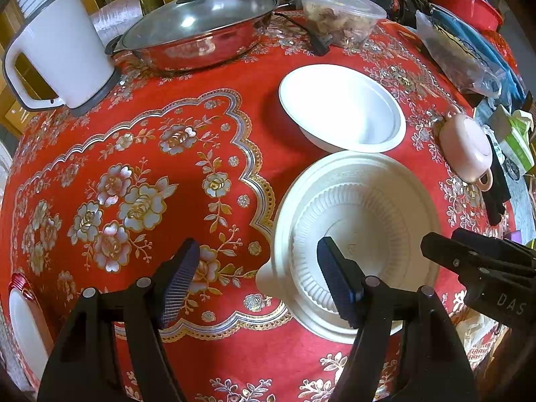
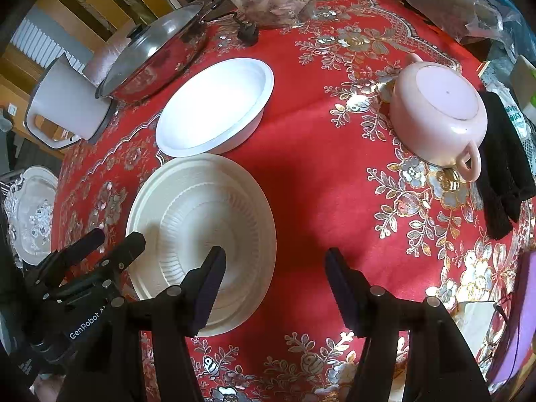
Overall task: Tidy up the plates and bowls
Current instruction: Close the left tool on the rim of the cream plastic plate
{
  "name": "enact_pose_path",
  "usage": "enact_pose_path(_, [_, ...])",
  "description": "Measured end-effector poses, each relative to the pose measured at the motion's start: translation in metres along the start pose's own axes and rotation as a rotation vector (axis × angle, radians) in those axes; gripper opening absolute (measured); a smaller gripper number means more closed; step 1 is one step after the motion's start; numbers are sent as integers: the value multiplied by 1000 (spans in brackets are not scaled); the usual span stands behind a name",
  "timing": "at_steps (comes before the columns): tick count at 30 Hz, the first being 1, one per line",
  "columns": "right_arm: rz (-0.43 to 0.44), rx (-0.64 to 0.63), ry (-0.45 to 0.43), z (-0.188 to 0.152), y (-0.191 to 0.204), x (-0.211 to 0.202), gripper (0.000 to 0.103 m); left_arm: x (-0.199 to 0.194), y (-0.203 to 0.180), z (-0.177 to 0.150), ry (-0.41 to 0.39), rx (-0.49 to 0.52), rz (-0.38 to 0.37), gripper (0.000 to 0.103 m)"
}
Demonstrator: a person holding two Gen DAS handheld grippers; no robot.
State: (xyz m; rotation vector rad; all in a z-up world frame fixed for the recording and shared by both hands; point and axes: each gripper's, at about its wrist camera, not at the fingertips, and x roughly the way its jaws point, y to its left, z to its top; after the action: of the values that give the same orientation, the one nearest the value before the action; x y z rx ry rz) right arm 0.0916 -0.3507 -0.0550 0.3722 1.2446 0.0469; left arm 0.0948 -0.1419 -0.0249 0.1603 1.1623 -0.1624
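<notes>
A white ribbed plate (image 1: pixel 358 214) (image 2: pixel 201 221) lies on the red flowered tablecloth. Just behind it, touching its rim, stands a white bowl (image 1: pixel 341 107) (image 2: pixel 214 104), upright. A pink two-handled bowl (image 1: pixel 465 147) (image 2: pixel 439 114) sits upside down to the right. My left gripper (image 1: pixel 258 281) is open, its right finger above the plate and its left finger above the cloth. My right gripper (image 2: pixel 276 284) is open too, its left finger over the plate's near rim. Each gripper shows in the other's view, the right gripper (image 1: pixel 442 238) and the left gripper (image 2: pixel 117 238).
At the back stand a steel pan with a glass lid (image 1: pixel 197 30), a white jug (image 1: pixel 60 53) and a lidded plastic food tub (image 1: pixel 341 13). Black gloves (image 2: pixel 502 167) and bags line the right edge. A silver tray (image 2: pixel 30 207) sits off the table's left.
</notes>
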Motion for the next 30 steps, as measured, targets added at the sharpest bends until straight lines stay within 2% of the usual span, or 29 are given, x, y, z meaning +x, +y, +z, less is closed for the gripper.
enact_pose_path(10, [1, 3, 0, 0, 0, 0, 64, -3, 0, 0, -15, 6, 9, 72])
enact_pose_path(18, [20, 0, 9, 4, -1, 3, 64, 4, 2, 0, 15, -12, -11, 72])
enact_pose_path(30, [17, 15, 19, 5, -6, 6, 64, 3, -1, -1, 4, 6, 6, 72])
